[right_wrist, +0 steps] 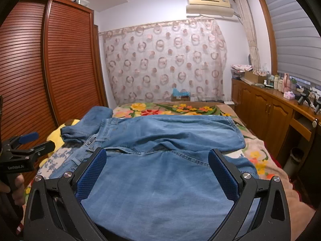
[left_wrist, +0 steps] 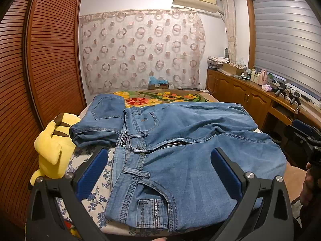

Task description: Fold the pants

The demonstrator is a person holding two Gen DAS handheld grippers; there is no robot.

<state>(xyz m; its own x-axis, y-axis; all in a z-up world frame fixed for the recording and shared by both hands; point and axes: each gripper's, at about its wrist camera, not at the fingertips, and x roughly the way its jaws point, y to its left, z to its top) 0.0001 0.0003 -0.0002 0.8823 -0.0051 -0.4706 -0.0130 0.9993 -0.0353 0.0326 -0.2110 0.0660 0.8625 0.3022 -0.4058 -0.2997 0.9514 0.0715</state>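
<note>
Both grippers, left (left_wrist: pixel 158 166) & right (right_wrist: pixel 157 164), hang spread wide w/ nothing pinched over the jeans (left_wrist: pixel 200 150), laid flat on the bed (left_wrist: pixel 96 192) for folding.

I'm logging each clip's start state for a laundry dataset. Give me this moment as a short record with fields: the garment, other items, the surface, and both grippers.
garment: unfolded jeans spread flat, front up, fly zipper partly open
second garment: folded jeans beside the waistband, at the far left
other item: yellow plush toy at the bed's left edge
surface: bed with floral covers
left gripper: open, above the waistband area, holding nothing
right gripper: open, above a leg, holding nothing
fold status: not yet begun
</note>
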